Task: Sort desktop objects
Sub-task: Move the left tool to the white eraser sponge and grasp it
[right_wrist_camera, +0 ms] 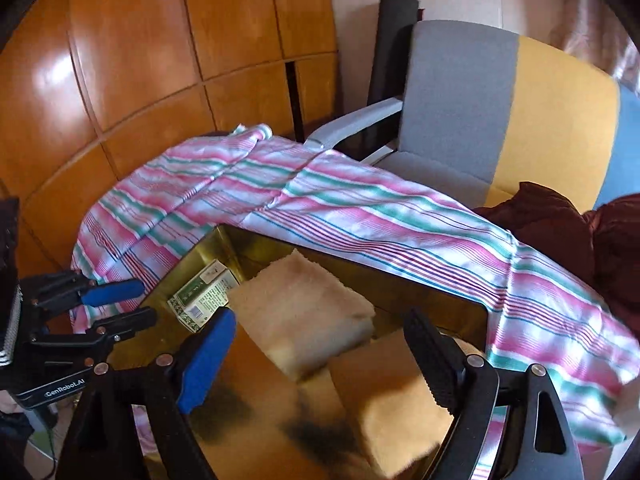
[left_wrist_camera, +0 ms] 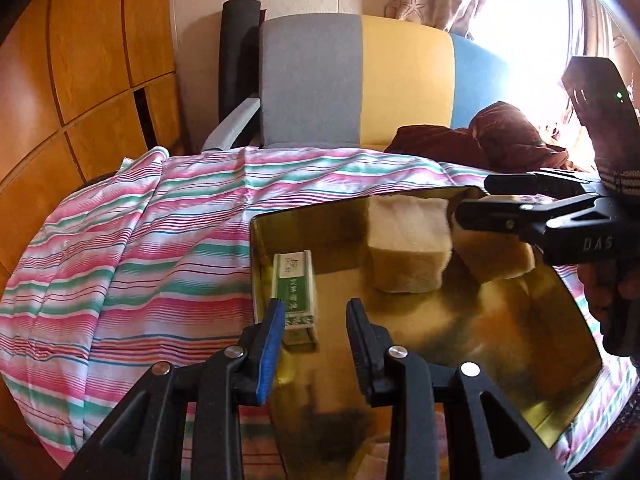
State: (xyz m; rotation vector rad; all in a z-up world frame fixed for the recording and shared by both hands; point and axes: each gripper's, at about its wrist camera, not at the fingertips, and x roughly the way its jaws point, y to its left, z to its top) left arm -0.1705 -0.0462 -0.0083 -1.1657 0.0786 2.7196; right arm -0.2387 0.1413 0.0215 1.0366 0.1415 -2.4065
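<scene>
Inside a gold tin on the striped-cloth desk, the left gripper hovers with fingers spread beside a green box. The right gripper, fingers spread, apparently brackets a tan sponge, its lower edge blurred.

wood-panelled wall, tricolour chair

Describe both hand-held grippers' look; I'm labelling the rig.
Left hand-held gripper: black frame, silver rivets, one blue pad, one black ribbed pad, "GenRobot.AI" on its body. Right hand-held gripper: same build, "DAS" lettering. A dark sleeve with striped cuff shows behind it.
</scene>
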